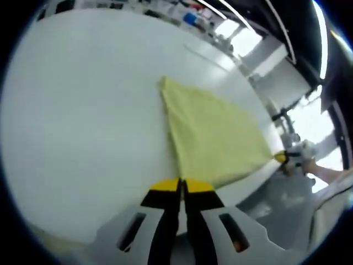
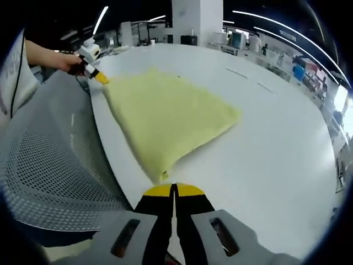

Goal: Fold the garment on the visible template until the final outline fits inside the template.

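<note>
A yellow garment (image 1: 212, 135) lies flat on the white table (image 1: 83, 127), folded into a rough triangle near the table's edge. In the left gripper view my left gripper (image 1: 181, 185) stands shut, with the garment's near corner running into its yellow tips. The right gripper (image 1: 282, 158) shows at the right, its tip at the garment's other corner. In the right gripper view the garment (image 2: 165, 118) spreads ahead of my right gripper (image 2: 174, 190), which is shut at its pointed near corner. The left gripper (image 2: 95, 73), held by a hand, pinches the far corner.
A grey perforated metal surface (image 2: 49, 160) lies below the table's edge (image 2: 110, 160) on the left. A person's arm (image 2: 47, 56) reaches in at the upper left. Benches and equipment (image 2: 237, 40) stand beyond the table. Faint lines (image 2: 245, 74) mark the tabletop.
</note>
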The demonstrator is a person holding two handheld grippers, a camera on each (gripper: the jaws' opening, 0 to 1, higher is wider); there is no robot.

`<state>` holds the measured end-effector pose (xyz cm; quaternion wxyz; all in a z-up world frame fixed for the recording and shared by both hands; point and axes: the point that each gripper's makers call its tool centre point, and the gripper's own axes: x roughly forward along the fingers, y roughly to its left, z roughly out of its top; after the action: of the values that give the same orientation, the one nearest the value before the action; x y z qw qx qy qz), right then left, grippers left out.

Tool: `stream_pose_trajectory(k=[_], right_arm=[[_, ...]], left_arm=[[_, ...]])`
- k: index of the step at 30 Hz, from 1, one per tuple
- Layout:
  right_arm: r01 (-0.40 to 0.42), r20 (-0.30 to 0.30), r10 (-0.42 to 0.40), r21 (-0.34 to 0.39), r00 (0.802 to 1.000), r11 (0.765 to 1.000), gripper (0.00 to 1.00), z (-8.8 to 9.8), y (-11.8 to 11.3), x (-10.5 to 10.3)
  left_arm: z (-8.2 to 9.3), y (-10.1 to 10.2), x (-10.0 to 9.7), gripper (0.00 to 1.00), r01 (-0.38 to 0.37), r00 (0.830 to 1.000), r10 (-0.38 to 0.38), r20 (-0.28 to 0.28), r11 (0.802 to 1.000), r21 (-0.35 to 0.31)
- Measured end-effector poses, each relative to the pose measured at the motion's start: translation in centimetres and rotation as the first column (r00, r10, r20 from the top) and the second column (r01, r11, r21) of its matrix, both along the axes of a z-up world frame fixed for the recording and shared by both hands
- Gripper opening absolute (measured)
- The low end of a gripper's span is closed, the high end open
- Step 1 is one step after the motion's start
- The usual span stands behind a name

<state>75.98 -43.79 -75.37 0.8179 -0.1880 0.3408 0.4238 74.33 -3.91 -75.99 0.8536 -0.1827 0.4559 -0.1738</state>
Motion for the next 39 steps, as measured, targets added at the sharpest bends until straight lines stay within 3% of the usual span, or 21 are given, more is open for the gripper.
stream_pose_trajectory(k=[3,6,9,11,12,14,15,17,22,24,30,35,39], right_arm=[[0.016,0.013,-0.016,0.009,1.000,1.000,0.01,0.7,0.1,-0.1],[0.032,0.032,-0.032,0.018,0.999,0.999,0.01,1.4,0.3,-0.1],[0.057,0.045,-0.059,0.041,0.997,0.998,0.01,2.5,0.6,0.0],[0.081,0.040,-0.084,0.067,0.996,0.994,0.03,3.2,1.1,0.0],[0.097,0.039,-0.101,0.089,0.994,0.991,0.08,3.4,1.3,0.1],[0.120,0.035,-0.124,0.105,0.992,0.987,0.27,4.1,1.7,0.0],[0.135,0.011,-0.137,0.125,0.990,0.983,0.35,4.2,2.1,-0.2],[0.136,0.019,-0.139,0.137,0.990,0.981,0.45,4.3,2.5,0.0],[0.155,0.034,-0.165,0.191,0.986,0.969,0.66,4.9,3.6,0.4],[0.170,0.035,-0.180,0.198,0.983,0.965,0.71,5.0,3.6,0.6],[0.214,0.047,-0.235,0.269,0.971,0.939,0.74,6.5,4.0,1.0],[0.214,0.062,-0.239,0.274,0.969,0.938,0.74,6.9,4.4,0.5],[0.215,0.067,-0.241,0.270,0.968,0.939,0.73,7.0,4.4,0.4]], left_arm=[[0.9,0.7,0.2,0.04,0.021,0.998,-0.024,0.057,0.999,0.044],[2.5,0.8,0.8,0.19,0.022,0.992,-0.030,0.123,0.998,0.059],[4.8,-0.4,1.5,0.28,0.072,0.970,-0.081,0.228,0.996,0.050],[6.3,-1.4,1.8,0.40,0.097,0.952,-0.108,0.287,0.994,0.052],[7.0,-2.0,1.8,0.46,0.117,0.940,-0.129,0.317,0.991,0.058],[7.7,-2.9,1.7,0.59,0.157,0.923,-0.176,0.344,0.984,0.082],[8.1,-3.6,1.6,0.62,0.190,0.908,-0.215,0.361,0.976,0.104],[8.7,-4.5,1.5,0.65,0.229,0.883,-0.258,0.393,0.966,0.120],[8.8,-5.9,1.0,0.84,0.263,0.874,-0.291,0.388,0.957,0.126],[8.6,-5.8,0.8,0.83,0.273,0.872,-0.309,0.380,0.951,0.147],[8.9,-5.9,0.6,0.87,0.261,0.877,-0.288,0.384,0.958,0.121],[9.6,-5.7,0.7,0.87,0.229,0.883,-0.241,0.403,0.970,0.079],[9.6,-5.8,0.4,0.86,0.241,0.881,-0.253,0.399,0.967,0.081]])
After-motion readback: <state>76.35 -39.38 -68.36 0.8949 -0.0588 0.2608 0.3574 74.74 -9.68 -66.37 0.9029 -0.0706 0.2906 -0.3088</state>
